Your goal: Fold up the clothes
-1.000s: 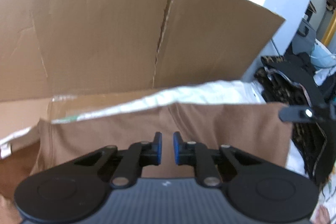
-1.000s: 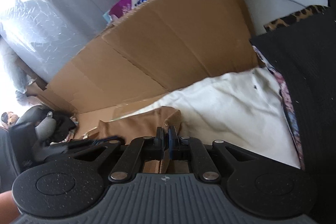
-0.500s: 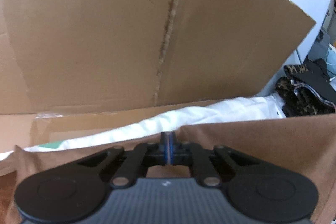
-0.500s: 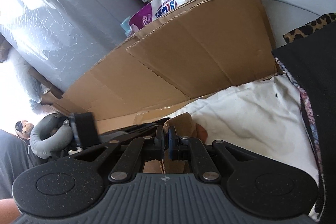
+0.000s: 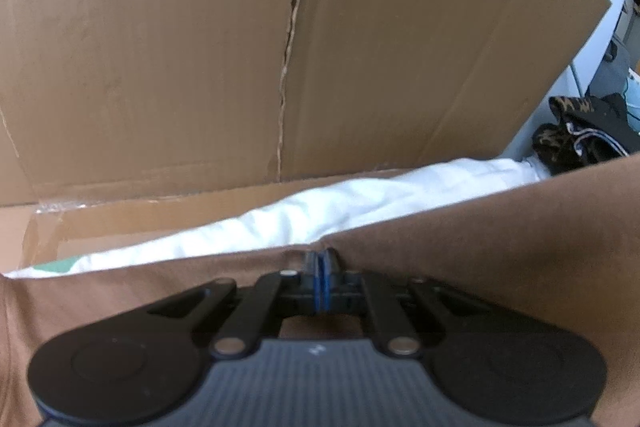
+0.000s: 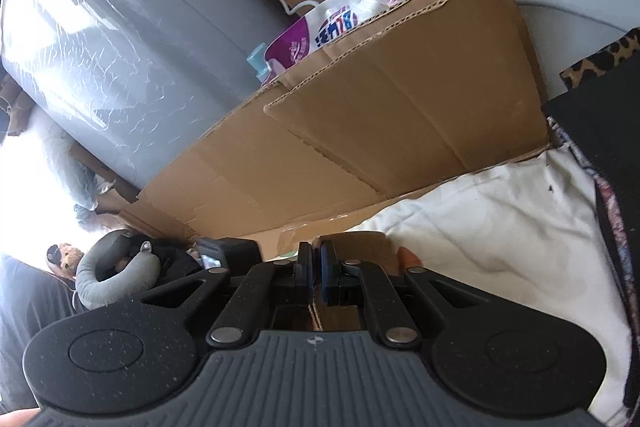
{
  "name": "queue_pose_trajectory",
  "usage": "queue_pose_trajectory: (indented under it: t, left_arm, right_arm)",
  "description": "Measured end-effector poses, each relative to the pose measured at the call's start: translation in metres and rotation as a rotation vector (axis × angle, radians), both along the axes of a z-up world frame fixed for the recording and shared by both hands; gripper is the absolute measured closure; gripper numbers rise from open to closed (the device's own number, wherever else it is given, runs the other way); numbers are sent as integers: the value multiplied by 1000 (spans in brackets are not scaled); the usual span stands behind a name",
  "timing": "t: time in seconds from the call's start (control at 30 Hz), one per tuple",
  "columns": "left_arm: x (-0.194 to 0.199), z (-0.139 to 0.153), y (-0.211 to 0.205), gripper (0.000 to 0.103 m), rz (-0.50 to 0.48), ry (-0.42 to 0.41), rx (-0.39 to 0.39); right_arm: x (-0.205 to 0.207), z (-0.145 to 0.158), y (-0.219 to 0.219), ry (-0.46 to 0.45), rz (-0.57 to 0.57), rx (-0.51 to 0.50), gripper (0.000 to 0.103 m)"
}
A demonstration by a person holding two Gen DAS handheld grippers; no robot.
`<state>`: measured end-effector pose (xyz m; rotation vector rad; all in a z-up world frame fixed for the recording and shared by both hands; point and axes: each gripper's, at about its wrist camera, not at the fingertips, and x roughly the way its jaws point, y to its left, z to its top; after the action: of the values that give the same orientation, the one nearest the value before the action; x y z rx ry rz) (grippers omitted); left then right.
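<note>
Left wrist view: my left gripper [image 5: 321,265] has its jaws pressed together on the top edge of the brown garment [image 5: 500,247]; the cloth spreads to both sides of my fingers and rises toward the right.
Behind the garment: a white sheet [image 5: 320,211] lies along its far edge; a tall cardboard panel [image 5: 240,47] with a torn vertical seam stands beyond that.
Far right: a heap of dark and leopard-print clothes [image 5: 576,135].
Right wrist view: my right gripper [image 6: 314,267] pinches a fold of the same brown garment [image 6: 352,243], jaws nearly touching.
Around it: white sheet [image 6: 500,227] to the right; black clothing with a leopard-print edge [image 6: 600,107] at the right rim.
Beyond: cardboard panel [image 6: 380,115]; a purple and white pouch [image 6: 316,31] above its top edge; a grey plastic-wrapped appliance [image 6: 120,47] behind; a grey neck pillow [image 6: 104,275] at lower left.
</note>
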<state>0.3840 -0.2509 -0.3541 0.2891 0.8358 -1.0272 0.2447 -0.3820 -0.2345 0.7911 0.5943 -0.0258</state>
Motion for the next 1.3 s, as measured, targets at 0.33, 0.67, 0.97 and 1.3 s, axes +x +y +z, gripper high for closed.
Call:
queue_pose_trajectory:
  t: [0.33, 0.67, 0.97, 1.3]
  left_arm:
    - [12, 6, 15, 100, -7, 21, -12]
    - [19, -6, 5, 100, 5, 33, 2]
    - [41, 5, 31, 94, 52, 137, -34]
    - [41, 33, 108, 56, 124, 108, -47]
  right_arm:
    - [5, 5, 4, -24, 3, 19, 102]
    - [9, 1, 13, -19, 33, 28, 102]
    - [22, -2, 40, -26, 114, 39, 102]
    - [44, -19, 85, 40, 243, -22, 102]
